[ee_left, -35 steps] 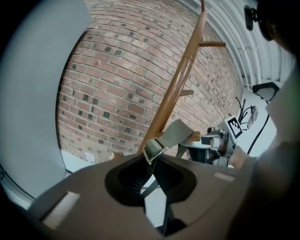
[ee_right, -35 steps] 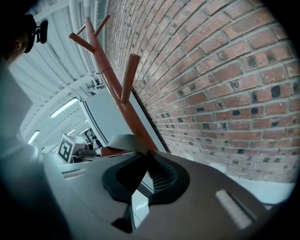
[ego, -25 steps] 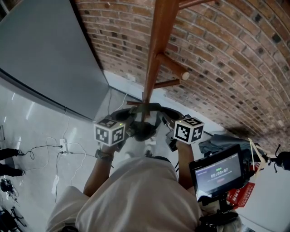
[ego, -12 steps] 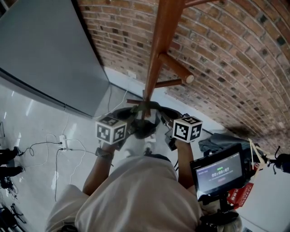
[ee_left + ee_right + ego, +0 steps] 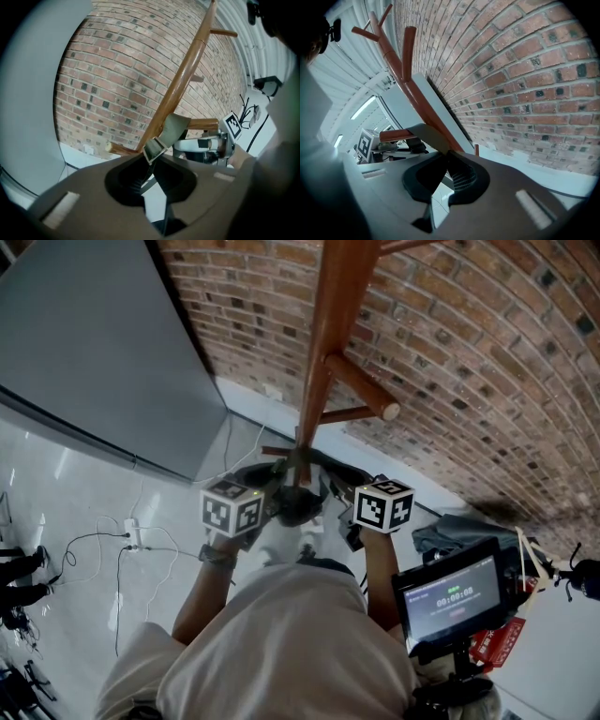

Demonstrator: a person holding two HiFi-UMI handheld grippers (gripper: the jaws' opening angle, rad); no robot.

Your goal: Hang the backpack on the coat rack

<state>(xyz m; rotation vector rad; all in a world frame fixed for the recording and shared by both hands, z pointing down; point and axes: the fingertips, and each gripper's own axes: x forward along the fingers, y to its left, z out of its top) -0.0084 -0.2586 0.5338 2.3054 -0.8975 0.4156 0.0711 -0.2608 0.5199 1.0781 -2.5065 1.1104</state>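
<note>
A wooden coat rack (image 5: 323,343) rises in front of a brick wall, with pegs (image 5: 361,388) branching to the right. The dark backpack (image 5: 296,508) hangs between my two grippers at the foot of the pole. Its olive top strap (image 5: 298,461) lies against the pole. My left gripper (image 5: 270,495) is shut on the strap (image 5: 164,138) near a buckle, right at the pole (image 5: 180,84). My right gripper (image 5: 330,491) is shut on the same strap (image 5: 425,135) from the other side, beside a low peg (image 5: 396,136). Most of the bag is hidden by the grippers and my torso.
A grey panel (image 5: 94,352) leans at the left. Cables and a power strip (image 5: 131,536) lie on the pale floor. A screen on a stand (image 5: 452,594), a grey cloth (image 5: 459,529) and a red item (image 5: 497,643) sit at the right. Someone's shoes (image 5: 21,566) show at the far left.
</note>
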